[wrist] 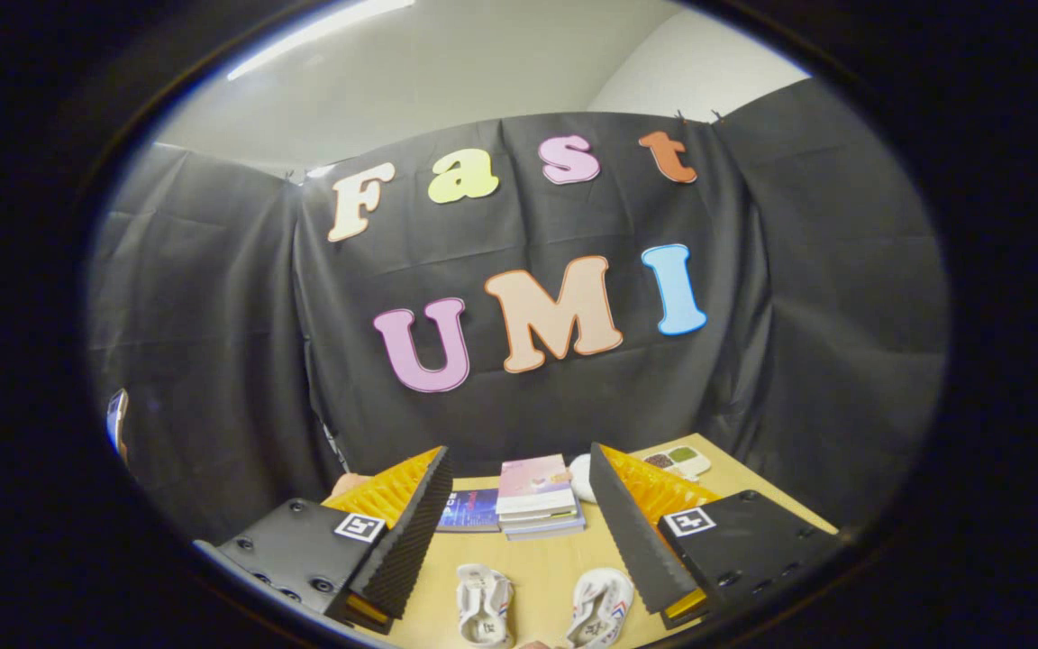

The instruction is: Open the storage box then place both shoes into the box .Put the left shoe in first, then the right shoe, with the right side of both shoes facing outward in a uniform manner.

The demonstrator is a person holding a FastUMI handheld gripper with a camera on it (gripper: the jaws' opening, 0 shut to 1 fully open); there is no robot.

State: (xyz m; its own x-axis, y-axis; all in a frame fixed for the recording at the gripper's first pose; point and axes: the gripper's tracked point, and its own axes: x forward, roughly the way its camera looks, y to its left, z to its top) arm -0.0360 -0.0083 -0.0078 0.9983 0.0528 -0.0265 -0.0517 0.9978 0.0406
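Two small white shoes lie side by side on the wooden table (537, 568), toes toward me: one shoe (484, 606) on the left and one shoe (602, 606) on the right with coloured stripes on its side. My gripper (519, 505) hangs above the table, open wide, with nothing between its fingers. Both shoes sit below and between the fingers, close to me.
A stack of books (537, 498) lies on the table beyond the shoes, with a dark book (469, 511) flat to its left. A white round object (580, 476) and a small tray with coloured patches (677, 461) sit at the table's far right. Black cloth walls the booth behind.
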